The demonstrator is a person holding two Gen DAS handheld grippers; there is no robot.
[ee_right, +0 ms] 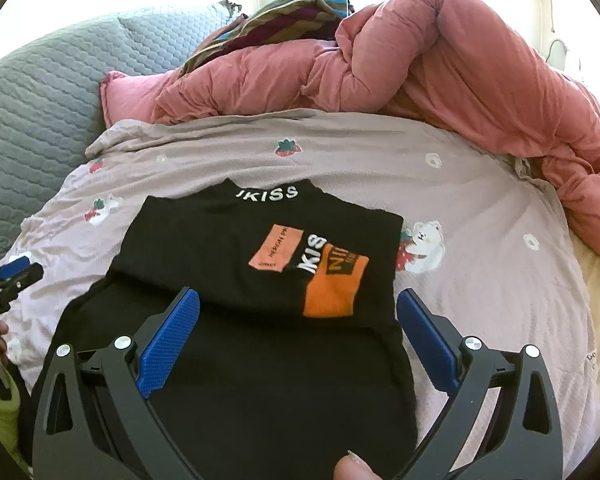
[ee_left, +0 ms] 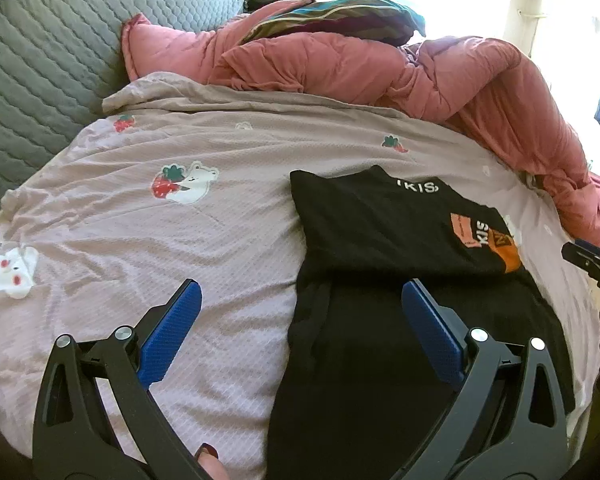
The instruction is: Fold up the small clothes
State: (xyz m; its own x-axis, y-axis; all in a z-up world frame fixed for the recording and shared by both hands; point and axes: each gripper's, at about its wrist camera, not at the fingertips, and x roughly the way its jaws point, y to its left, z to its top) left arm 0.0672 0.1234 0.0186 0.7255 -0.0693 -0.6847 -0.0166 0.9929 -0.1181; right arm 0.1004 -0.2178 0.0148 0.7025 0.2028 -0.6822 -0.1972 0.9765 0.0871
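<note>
So the black top [ee_right: 260, 248] is lying flat on the pale pink bedsheet [ee_left: 140, 232] — the upper part with the orange patch [ee_right: 332, 288] is folded down over the lower half. Both grippers hover above it holding nothing. The left gripper [ee_left: 302, 300] has its jaws spread wide, sitting over the top's left edge. The right gripper [ee_right: 298, 304] is spread wide too, right over the middle of the fabric. A bunched-up pink comforter [ee_right: 440, 60] sits behind, next to a grey quilted pillow [ee_left: 40, 52].
</note>
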